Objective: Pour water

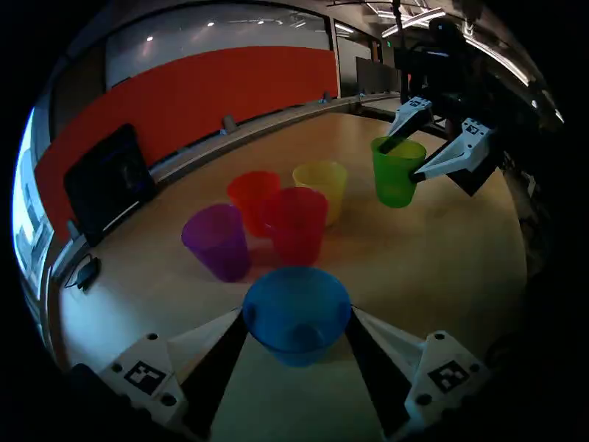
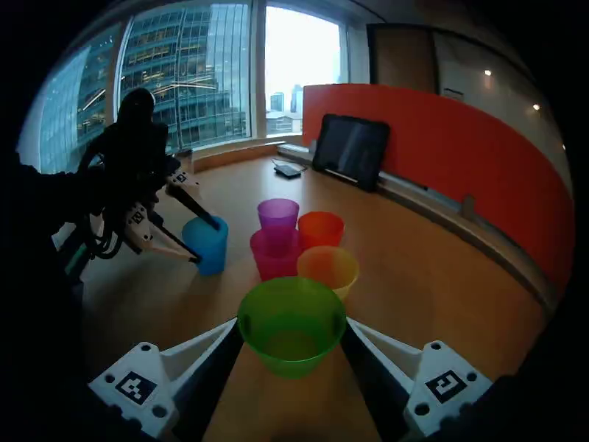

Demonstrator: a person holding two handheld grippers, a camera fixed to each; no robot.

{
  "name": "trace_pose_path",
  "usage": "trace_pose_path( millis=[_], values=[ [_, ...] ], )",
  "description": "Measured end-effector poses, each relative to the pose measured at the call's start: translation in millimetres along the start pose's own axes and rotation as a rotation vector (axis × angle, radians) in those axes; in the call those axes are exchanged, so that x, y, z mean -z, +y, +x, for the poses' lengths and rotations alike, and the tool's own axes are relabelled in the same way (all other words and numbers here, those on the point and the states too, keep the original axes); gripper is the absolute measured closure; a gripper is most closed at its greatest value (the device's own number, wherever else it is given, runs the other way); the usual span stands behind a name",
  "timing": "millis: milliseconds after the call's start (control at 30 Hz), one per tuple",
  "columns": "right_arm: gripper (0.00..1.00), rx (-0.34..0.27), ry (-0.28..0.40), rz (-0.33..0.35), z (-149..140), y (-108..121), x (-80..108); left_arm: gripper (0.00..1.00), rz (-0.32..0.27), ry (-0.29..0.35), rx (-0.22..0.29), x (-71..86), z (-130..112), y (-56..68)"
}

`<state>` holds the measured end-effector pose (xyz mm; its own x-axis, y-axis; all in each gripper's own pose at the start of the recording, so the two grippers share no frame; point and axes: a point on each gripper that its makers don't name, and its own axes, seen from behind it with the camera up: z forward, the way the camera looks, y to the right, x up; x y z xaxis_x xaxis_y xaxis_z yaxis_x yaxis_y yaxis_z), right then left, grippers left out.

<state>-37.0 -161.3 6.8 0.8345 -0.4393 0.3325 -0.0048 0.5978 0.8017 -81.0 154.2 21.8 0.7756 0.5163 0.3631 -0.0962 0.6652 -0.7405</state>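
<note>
A blue cup stands low in the left gripper view, and my left gripper is shut on it, one finger on each side. Across the wooden table, my right gripper is shut on a green cup. In the right gripper view the green cup sits between my right gripper's fingers. Farther left there, the left gripper clasps the blue cup. I cannot tell whether either cup holds water.
Purple, red, orange and yellow cups cluster mid-table between the two held cups. A dark screen leans against the red wall. A person in dark clothes stands by the windows.
</note>
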Motion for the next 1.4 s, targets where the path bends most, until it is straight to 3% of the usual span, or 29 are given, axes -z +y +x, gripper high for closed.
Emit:
trace_pose_path(
  millis=[300, 1067, 1400],
  values=[
    [0.09, -0.003, -0.015, 0.000, -8.0, -0.6, -5.5, 0.12, -0.009, 0.003, 0.014, 0.6, -2.7, -1.3],
    [0.09, 0.007, -0.061, -0.004, -34.3, -4.4, -25.8, 0.08, -0.018, -0.074, 0.047, 5.3, -30.2, 0.7],
    [0.09, 0.006, -0.066, -0.002, -39.3, -8.5, -28.1, 0.08, -0.015, -0.069, 0.061, 8.9, -32.2, 1.2]
  ],
)
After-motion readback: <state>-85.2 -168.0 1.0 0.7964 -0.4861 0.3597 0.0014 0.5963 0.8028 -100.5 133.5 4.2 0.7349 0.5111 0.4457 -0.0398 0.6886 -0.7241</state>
